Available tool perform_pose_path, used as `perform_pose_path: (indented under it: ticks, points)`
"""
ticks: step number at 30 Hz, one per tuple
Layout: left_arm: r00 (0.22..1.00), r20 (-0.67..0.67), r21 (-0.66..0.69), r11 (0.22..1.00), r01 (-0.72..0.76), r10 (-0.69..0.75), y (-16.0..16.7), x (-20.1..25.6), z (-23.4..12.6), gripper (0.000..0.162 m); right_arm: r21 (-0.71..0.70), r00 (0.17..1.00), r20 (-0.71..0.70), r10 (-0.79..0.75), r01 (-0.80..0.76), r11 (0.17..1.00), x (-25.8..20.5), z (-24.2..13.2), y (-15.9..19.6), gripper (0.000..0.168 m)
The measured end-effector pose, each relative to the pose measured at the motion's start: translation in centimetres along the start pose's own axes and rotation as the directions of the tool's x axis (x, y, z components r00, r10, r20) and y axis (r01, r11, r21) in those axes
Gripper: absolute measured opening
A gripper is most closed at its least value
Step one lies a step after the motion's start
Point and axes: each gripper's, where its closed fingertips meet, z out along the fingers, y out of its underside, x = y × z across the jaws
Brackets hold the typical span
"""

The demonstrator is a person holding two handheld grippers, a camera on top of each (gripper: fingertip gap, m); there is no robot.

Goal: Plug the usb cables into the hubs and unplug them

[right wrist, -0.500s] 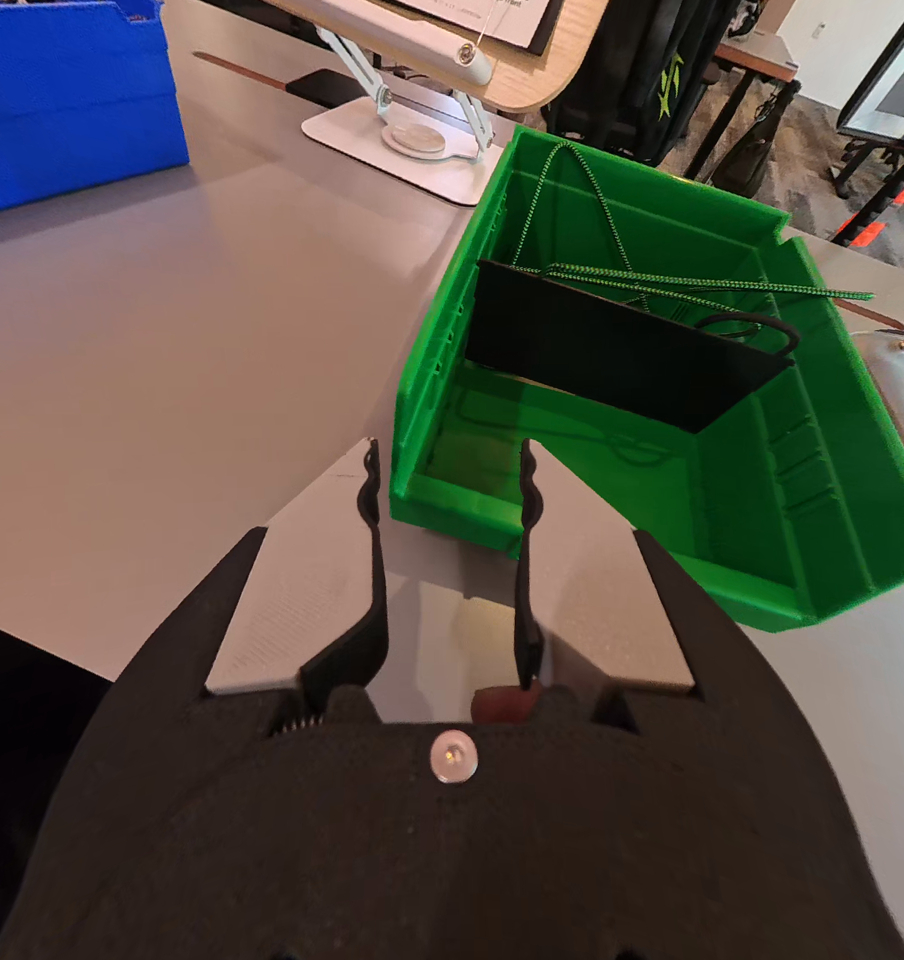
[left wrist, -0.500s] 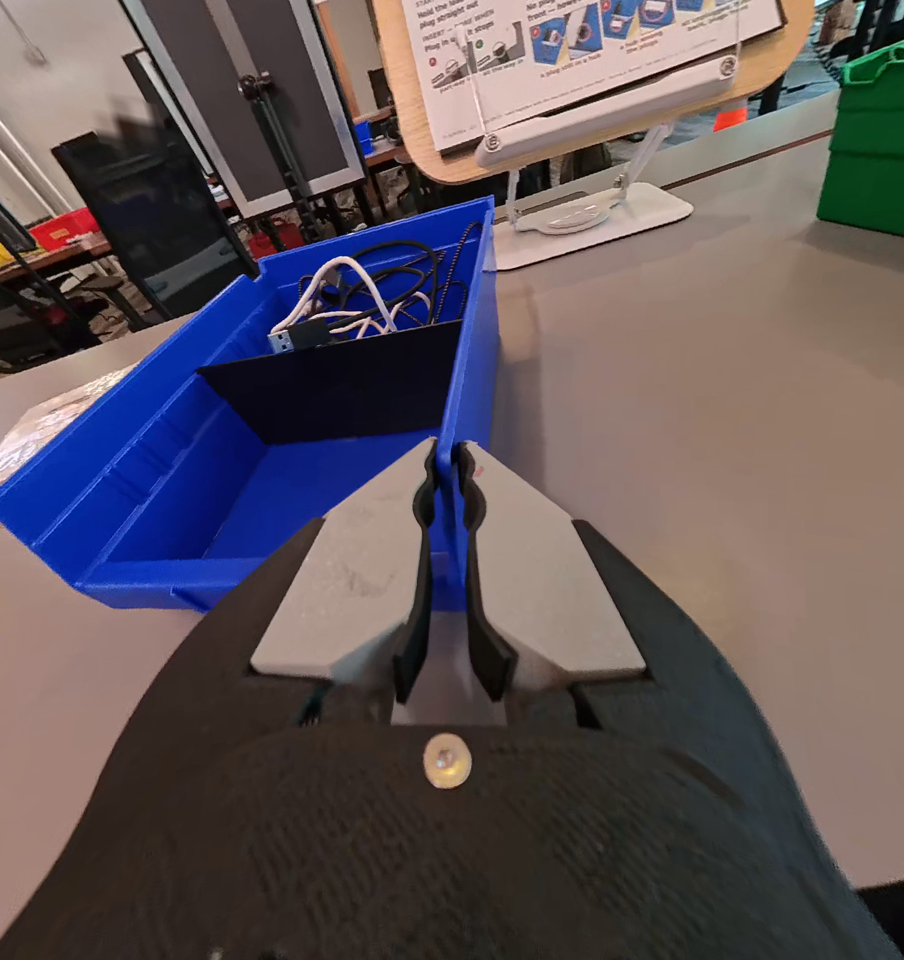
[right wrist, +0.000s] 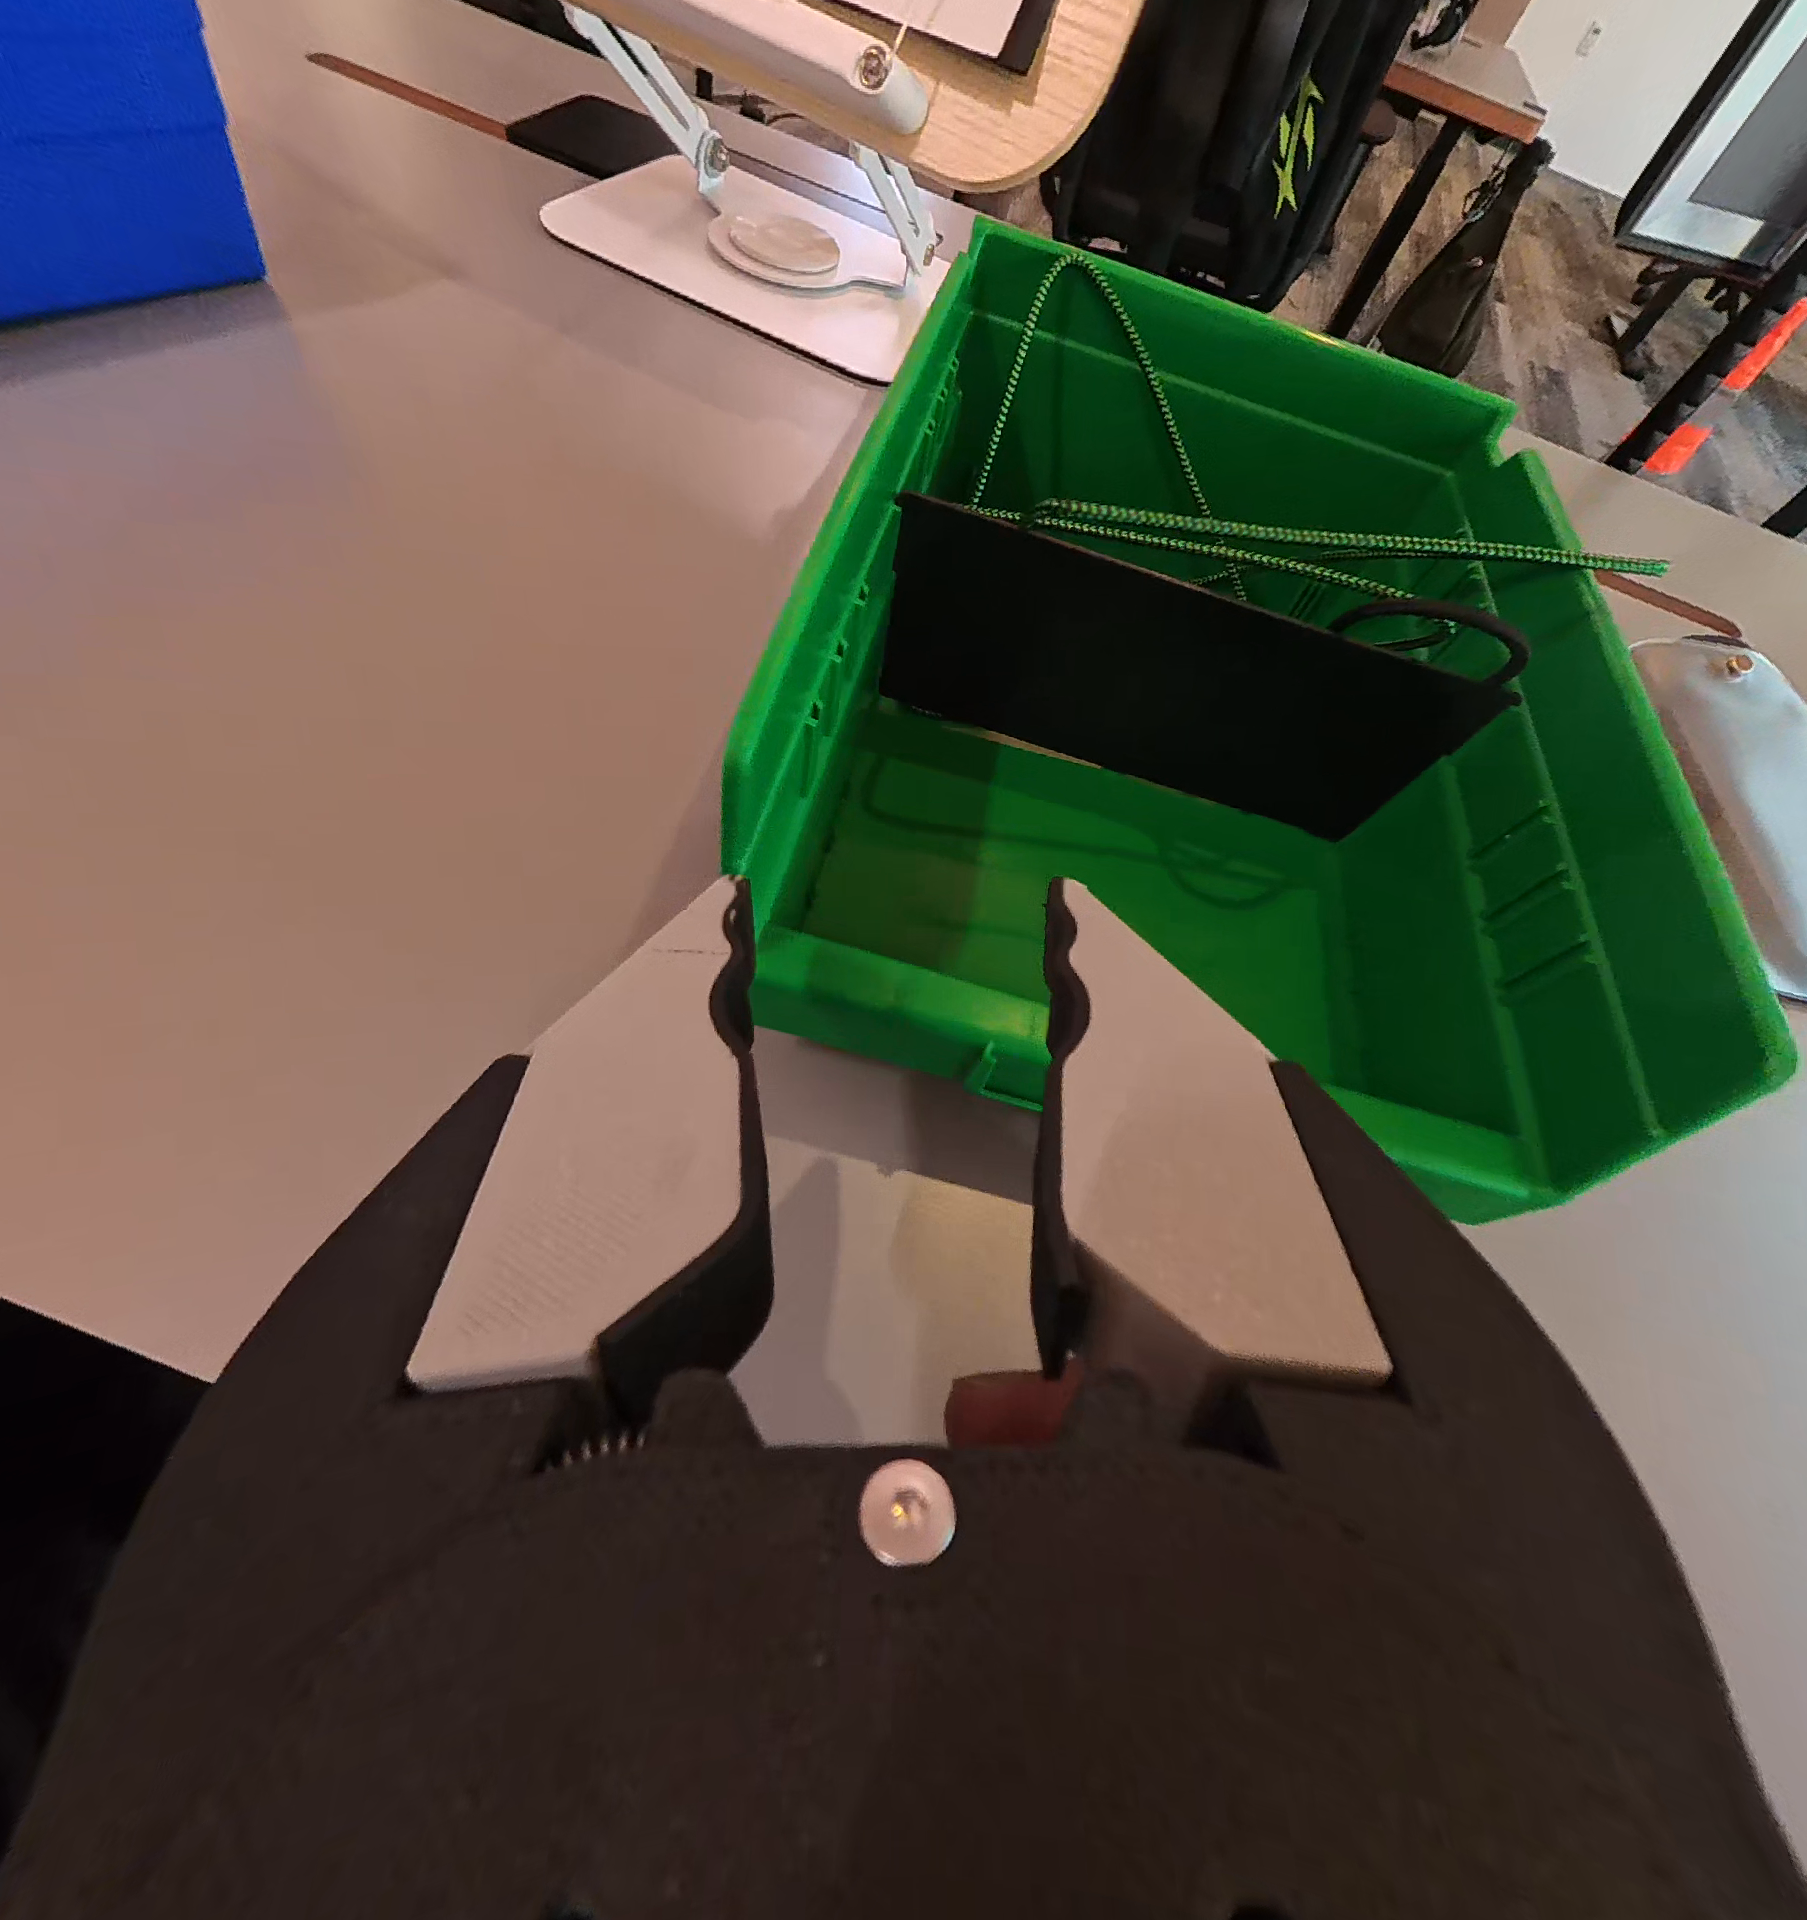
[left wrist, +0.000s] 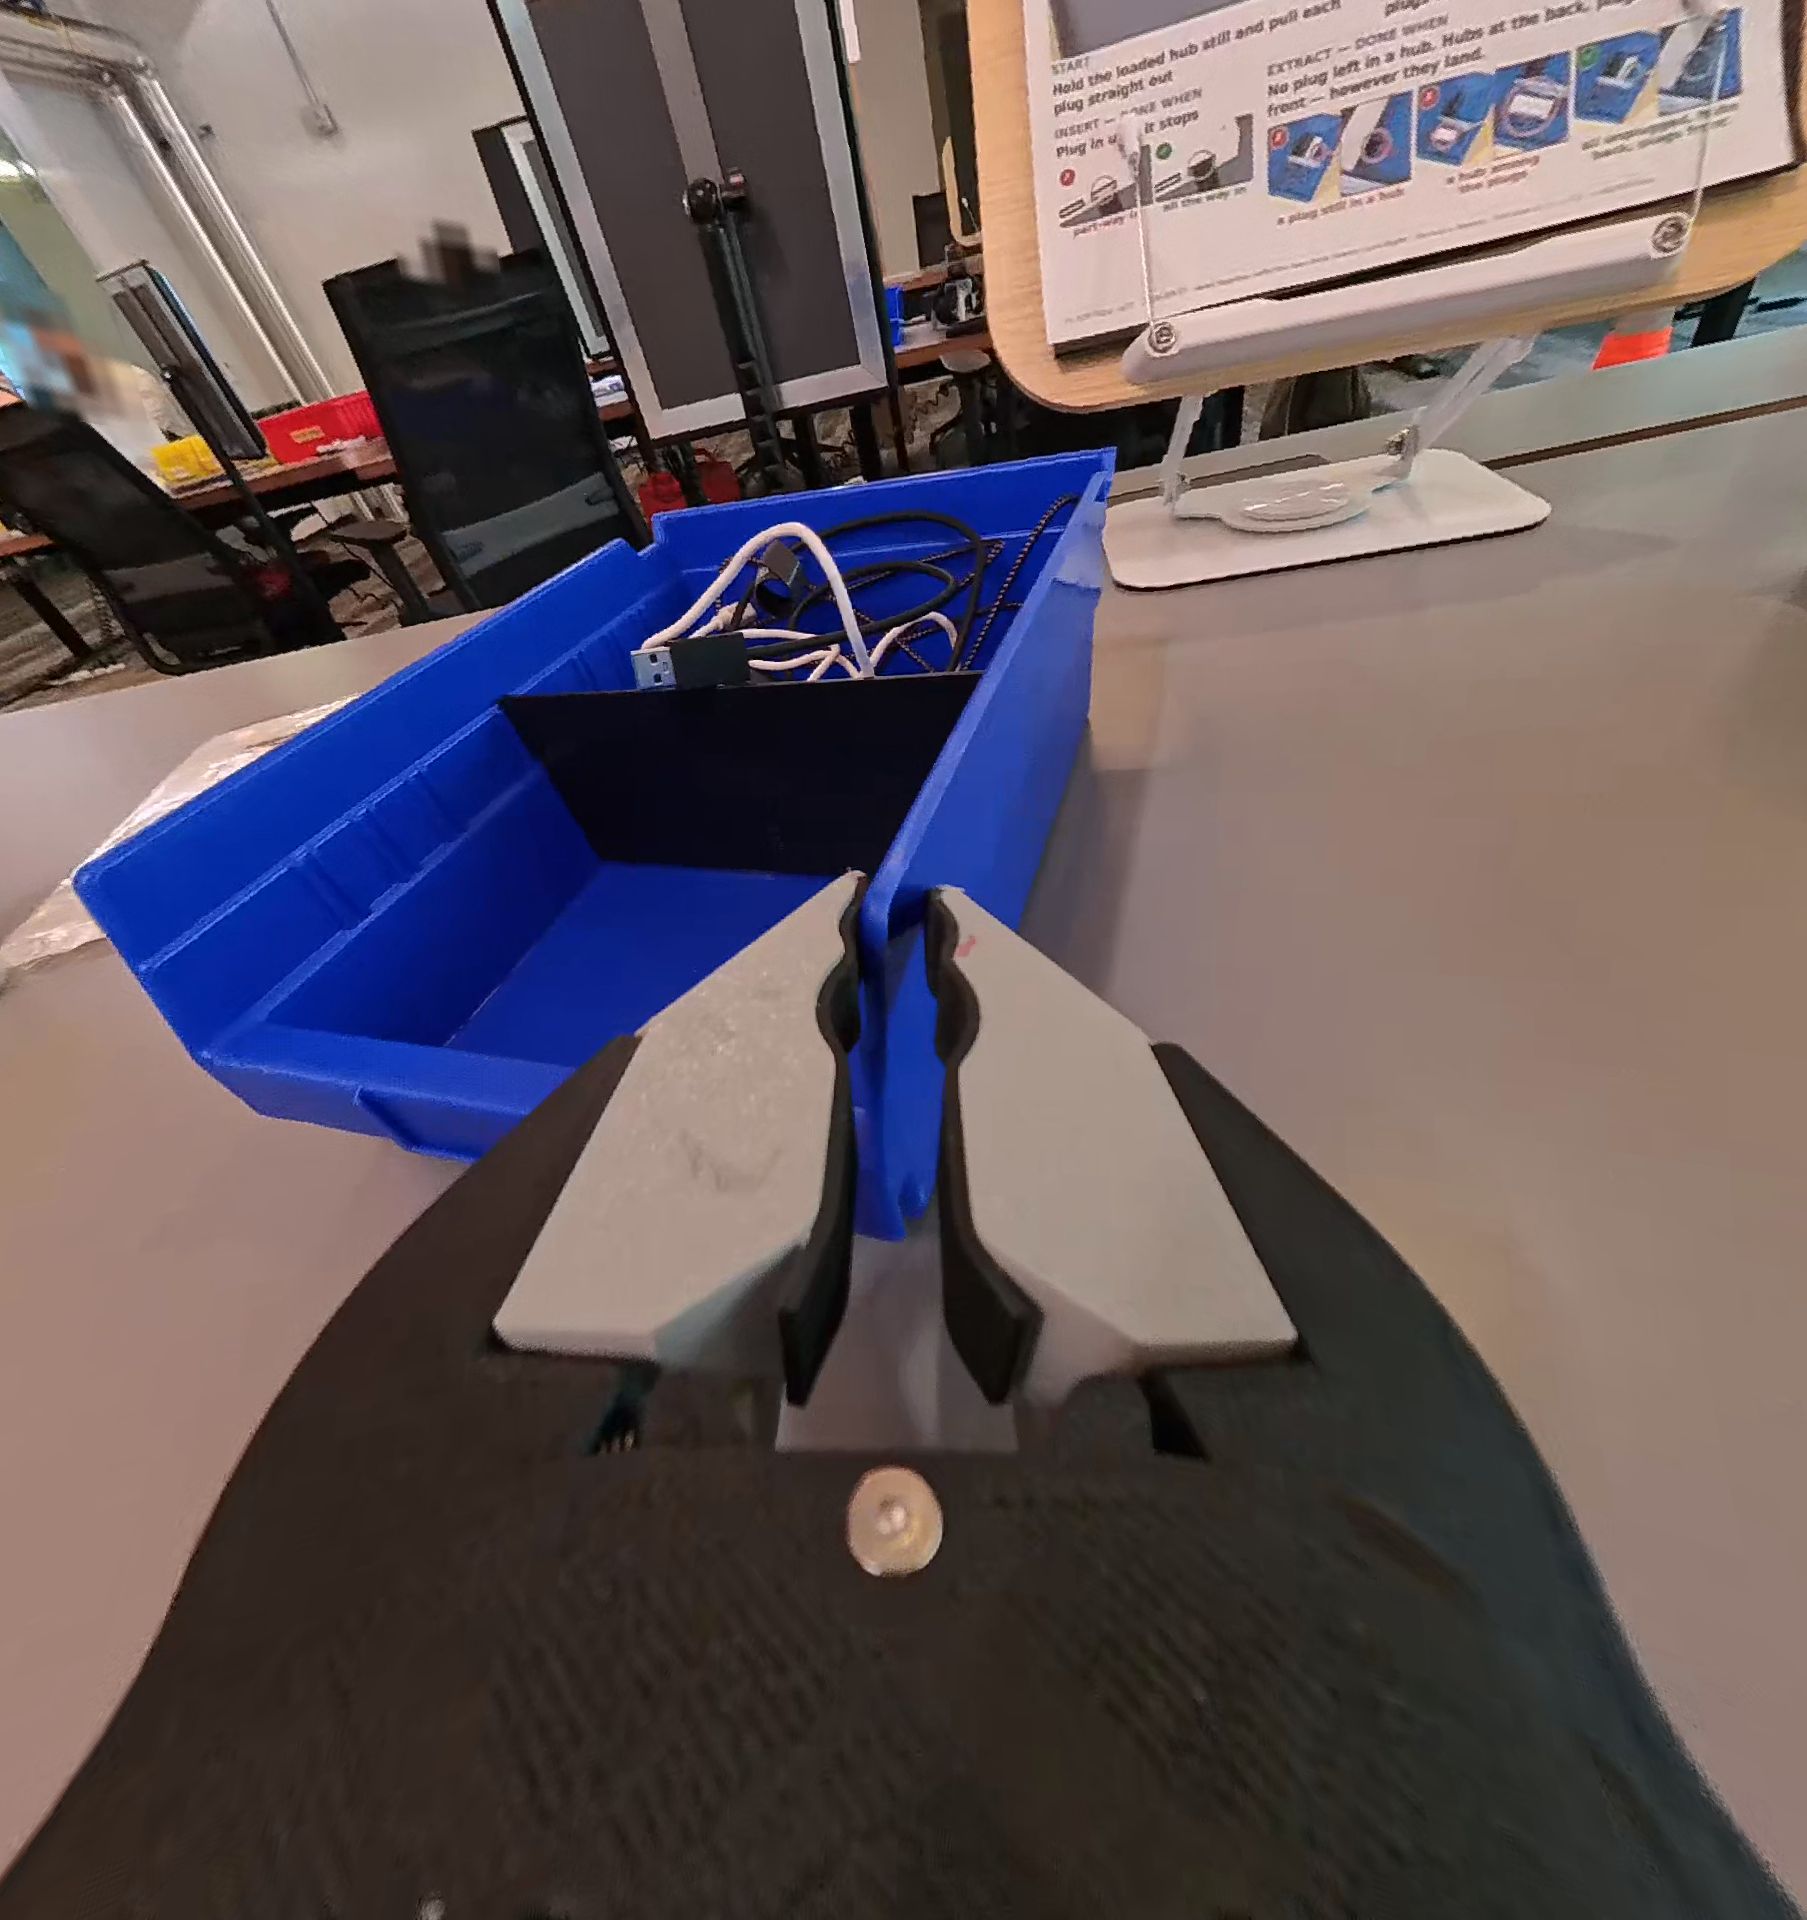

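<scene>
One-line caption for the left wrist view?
Left gripper fingers straddle the blue bin's right wall; cables lie behind its black divider.

We're in a workshop-type room: grey surface [left wrist: 1398,831], black office chairs [left wrist: 483,416] behind it, white walls [left wrist: 379,125], patterned carpet [right wrist: 1564,260] out back.

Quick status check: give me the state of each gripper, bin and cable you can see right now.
left hand-held gripper: closed on the blue bin's side wall
right hand-held gripper: open, empty
blue bin: front compartment empty
USB cables: tangled behind blue bin's divider
green bin: front compartment empty
green braided cable: draped over divider and rim
</scene>
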Motion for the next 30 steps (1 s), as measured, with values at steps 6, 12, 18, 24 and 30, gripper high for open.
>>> perform_pose_path:
  ticks: [6,12,18,24,30]
  points:
    - [0.997,-0.072,-0.019,1.000,0.021,-0.022,0.1,1.9,0.1,0.002,0.020,0.999,-0.012,0.030,-0.029,0.999,0.8,-0.6,-0.4,0.056]
    - [0.973,-0.232,-0.025,1.000,0.015,-0.020,-0.8,7.2,-1.1,0.006,0.055,0.999,0.049,-0.001,-0.002,0.999,-2.0,-1.0,-1.8,0.059]
    - [0.945,-0.328,0.015,1.000,0.009,-0.003,-3.7,6.9,-3.4,0.030,0.084,0.991,0.123,-0.047,0.037,0.996,-5.5,-1.5,-2.8,0.061]
    - [0.958,-0.286,0.027,1.000,0.007,0.001,-5.6,1.6,-4.1,0.035,0.093,0.942,0.332,-0.049,0.019,0.996,-11.7,-0.9,-3.4,0.063]
    - [0.971,-0.228,-0.023,0.996,-0.085,0.077,-6.9,-2.7,-0.7,0.035,0.072,0.901,0.425,-0.085,0.060,0.996,-16.0,3.3,-3.8,0.069]
